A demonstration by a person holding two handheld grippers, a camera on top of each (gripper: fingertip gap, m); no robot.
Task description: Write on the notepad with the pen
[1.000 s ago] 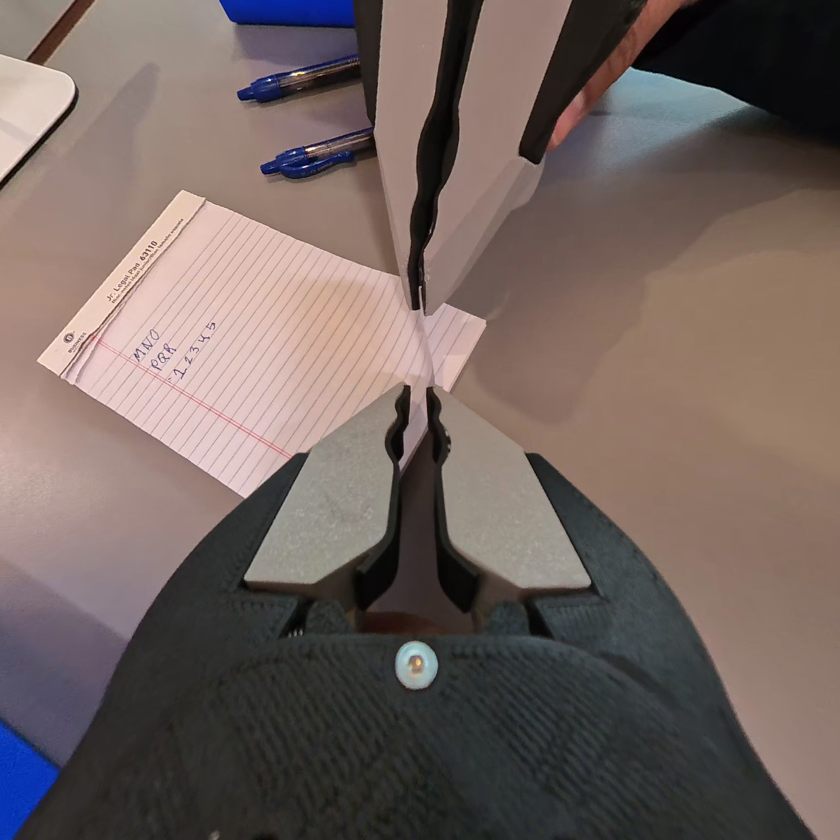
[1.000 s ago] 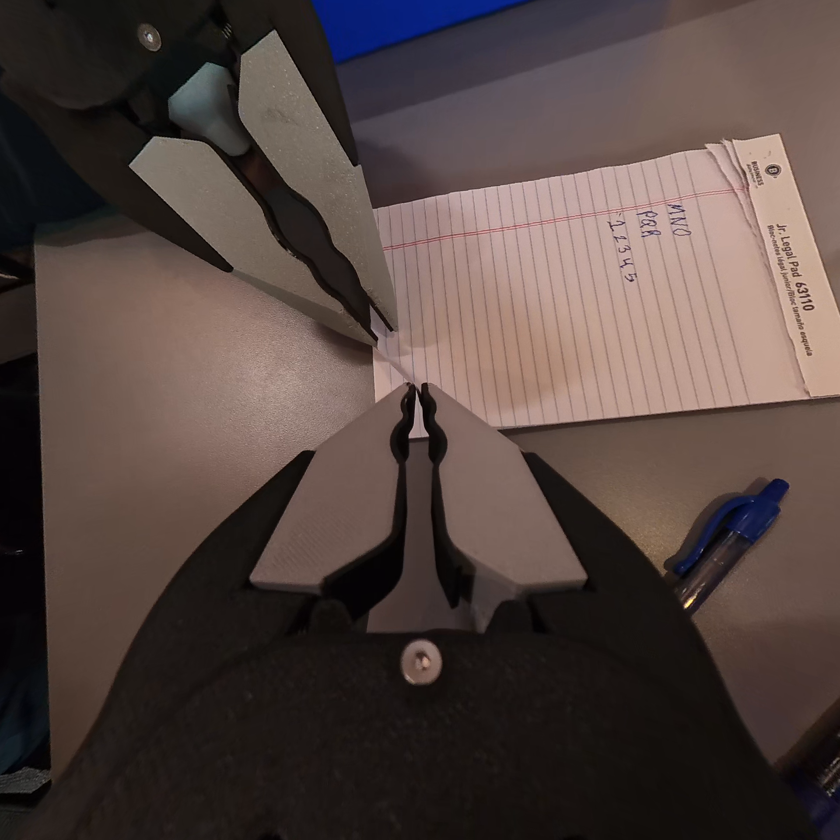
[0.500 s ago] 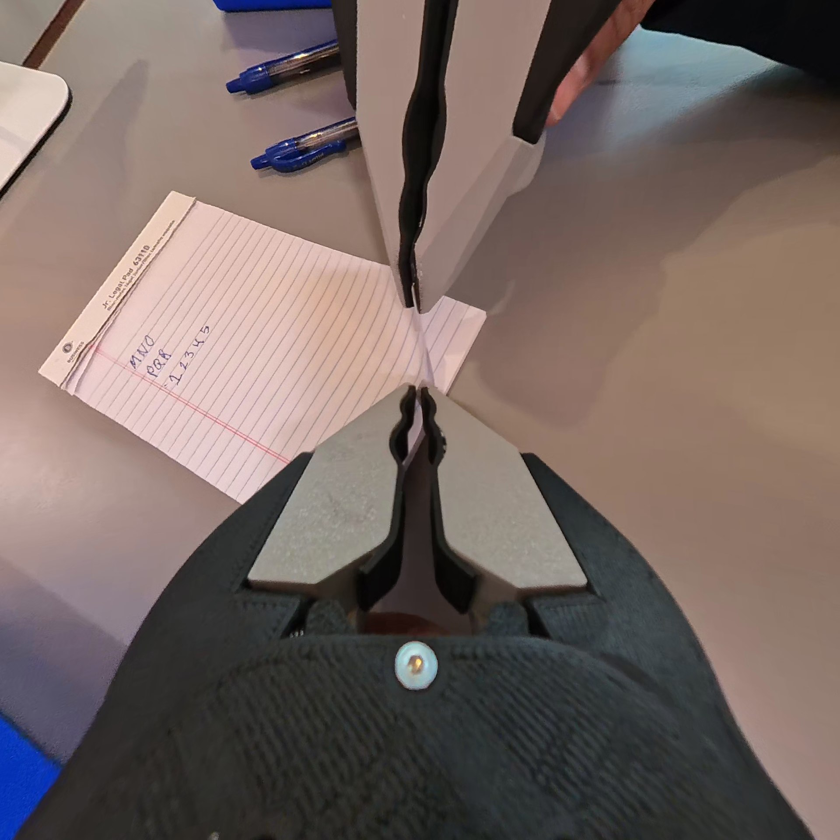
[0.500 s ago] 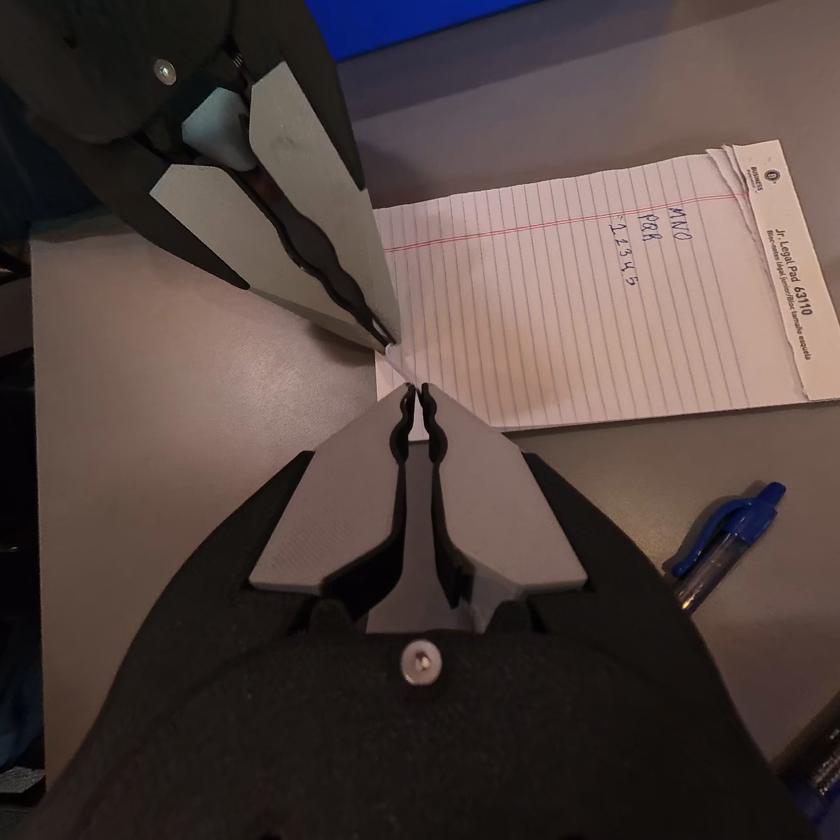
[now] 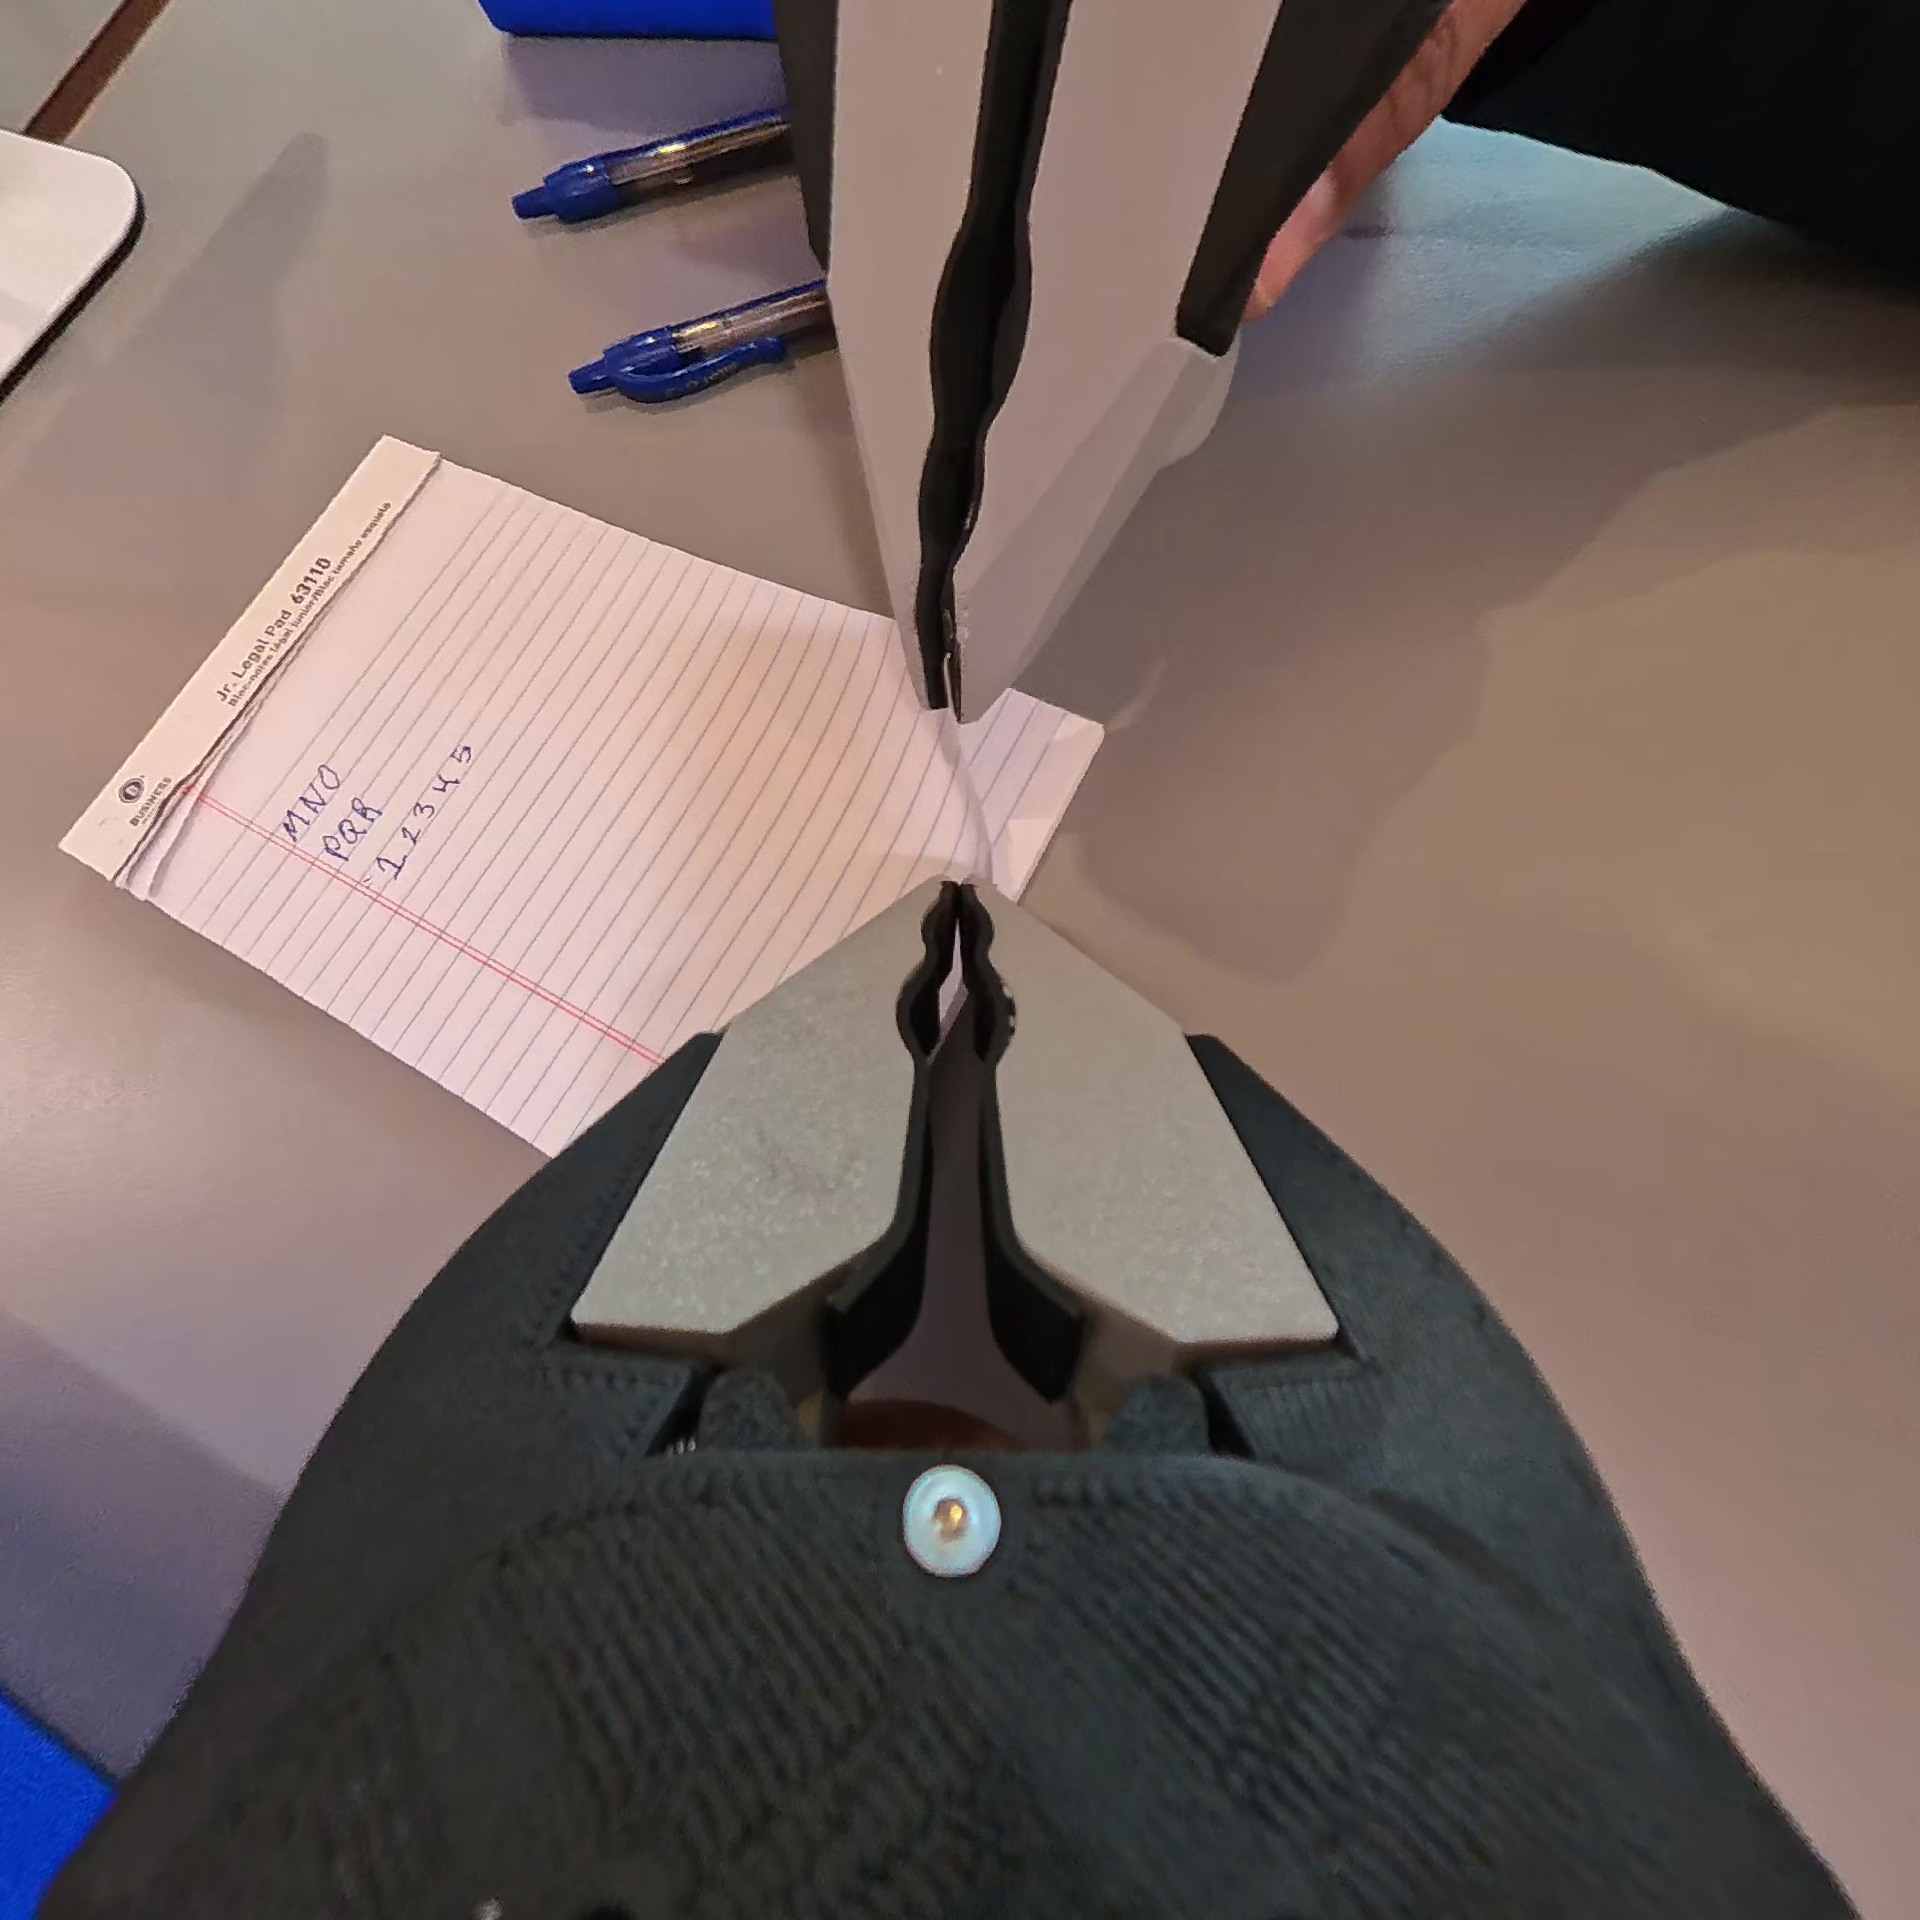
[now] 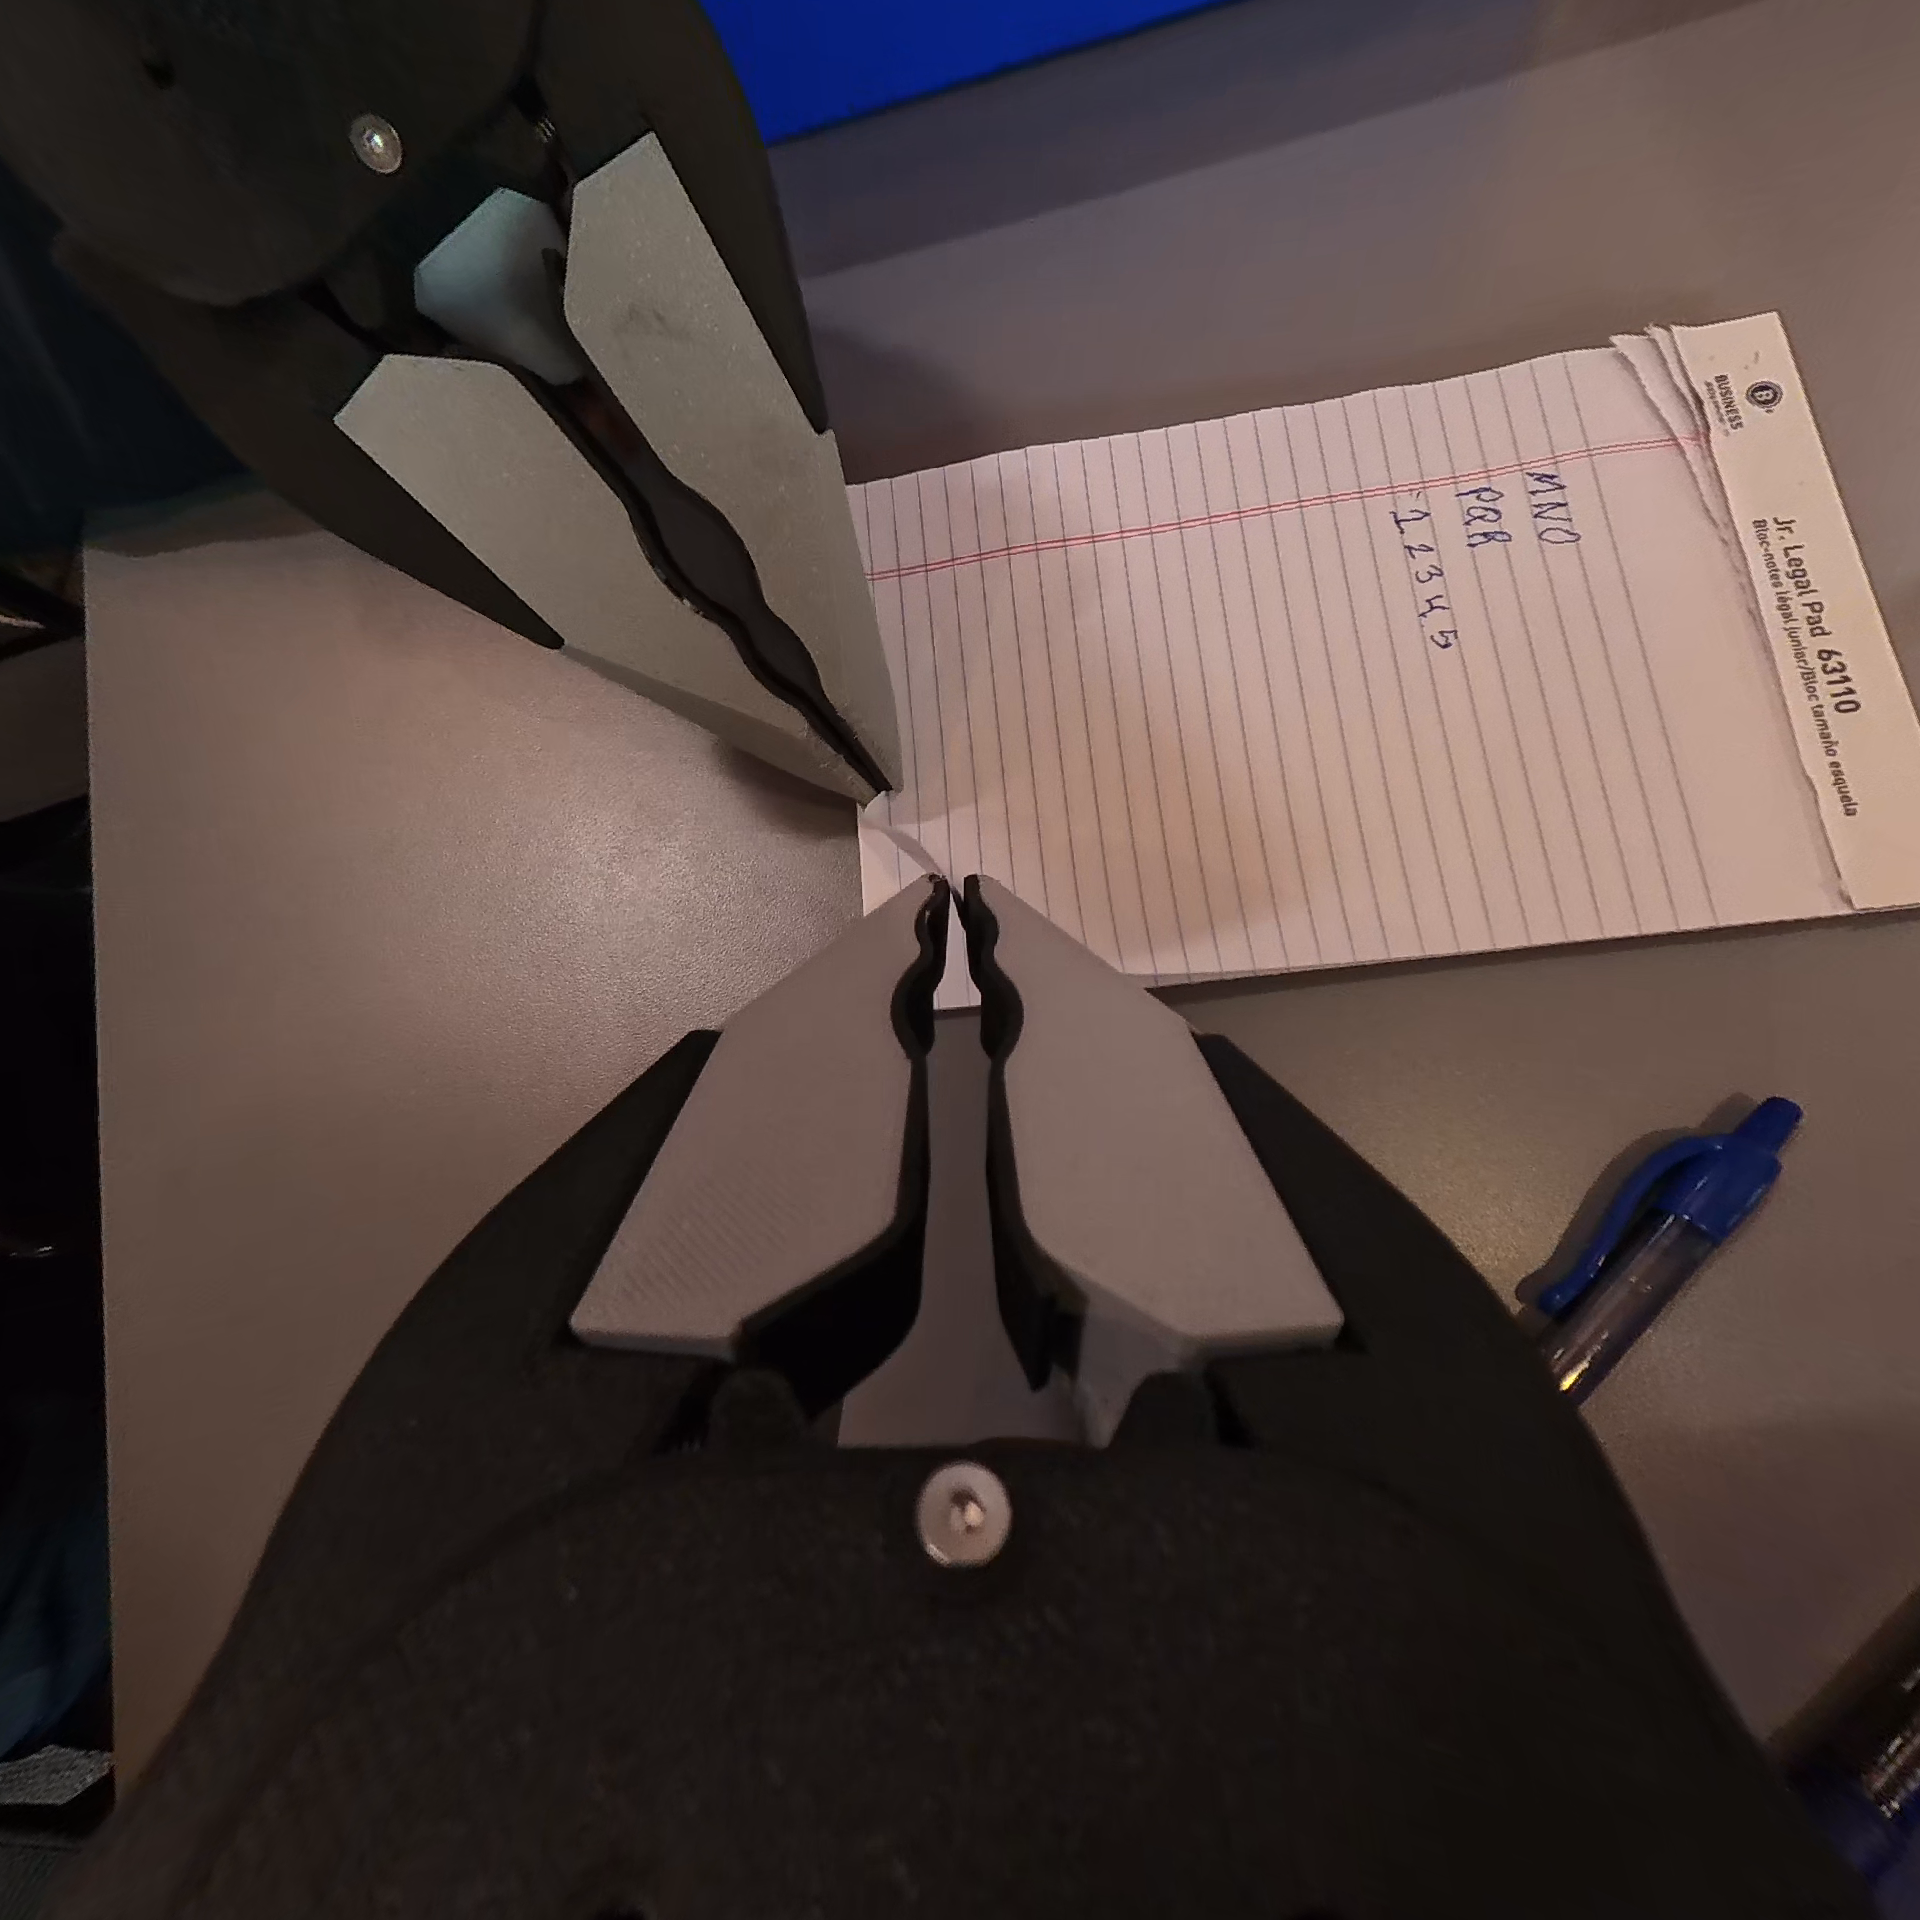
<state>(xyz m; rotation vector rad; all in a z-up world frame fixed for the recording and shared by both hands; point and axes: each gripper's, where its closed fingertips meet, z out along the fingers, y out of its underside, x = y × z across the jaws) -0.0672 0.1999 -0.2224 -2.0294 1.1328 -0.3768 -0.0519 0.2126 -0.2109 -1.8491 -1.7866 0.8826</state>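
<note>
A white lined notepad (image 5: 582, 790) with blue handwriting lies flat on the grey table; it also shows in the right wrist view (image 6: 1299, 707). The bottom corner of its top sheet (image 5: 971, 821) is curled up off the pad. My left gripper (image 5: 956, 896) is shut on that corner from the near side, and it shows in the right wrist view (image 6: 878, 788) too. My right gripper (image 6: 949, 885) pinches the same corner from the opposite side, and it also shows in the left wrist view (image 5: 943, 709). Two blue pens (image 5: 655, 171) (image 5: 707, 348) lie beyond the pad, held by neither gripper.
One blue pen (image 6: 1652, 1236) lies right of my right gripper, with another dark pen (image 6: 1870, 1714) at the frame's corner. A white flat object (image 5: 52, 239) sits far left, a blue object (image 5: 623, 16) at the back. A hand (image 5: 1309, 218) holds the right gripper. The table edge (image 6: 94, 935) runs along the left. My two grippers' fingertips are within a few centimetres of each other.
My left gripper's jaws have closed a little tighter on the sheet's corner. Both grippers have stayed almost still at the corner, and the pad and pens have not moved.
</note>
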